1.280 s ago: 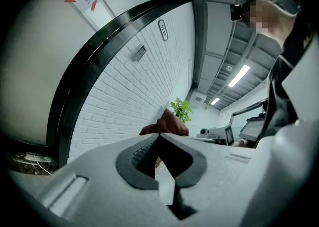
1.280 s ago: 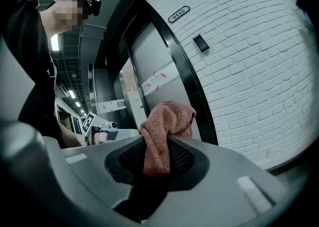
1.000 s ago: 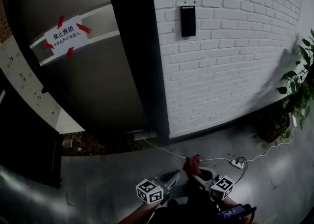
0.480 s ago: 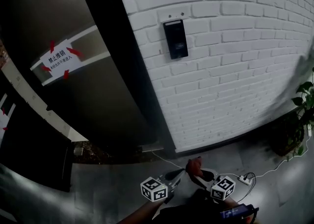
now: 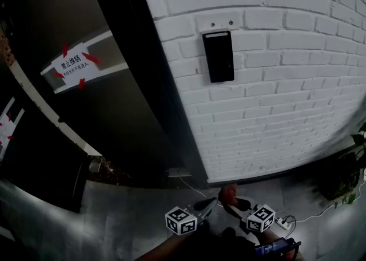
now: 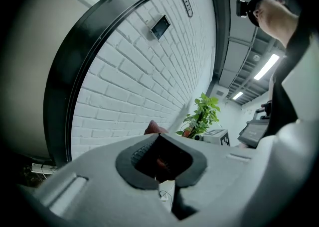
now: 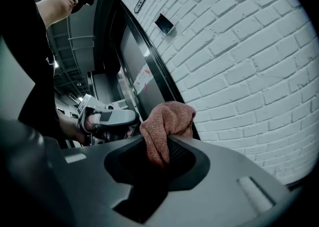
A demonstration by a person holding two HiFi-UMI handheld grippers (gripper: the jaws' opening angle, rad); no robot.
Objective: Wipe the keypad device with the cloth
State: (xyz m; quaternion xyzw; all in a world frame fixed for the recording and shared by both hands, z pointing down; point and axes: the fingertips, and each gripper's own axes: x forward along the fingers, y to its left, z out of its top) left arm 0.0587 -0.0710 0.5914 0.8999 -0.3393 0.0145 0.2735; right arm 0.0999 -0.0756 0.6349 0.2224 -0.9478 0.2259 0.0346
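Note:
The keypad device is a black upright panel on the white brick wall, also small and high in the left gripper view and the right gripper view. Both grippers hang low near the floor, far below the keypad device. My right gripper is shut on a reddish-brown cloth, which bunches above its jaws. My left gripper sits just left of it, jaws together with nothing gripped. The cloth's edge peeks over the left jaws.
A dark door frame runs left of the brick wall, beside a door with a paper notice taped in red. A white cable and power strip lie on the floor. A potted plant stands at the right.
The head view has closed in on the wall: the keypad device looks larger and sits nearer the middle. Both grippers keep the same low pose, the cloth still held.

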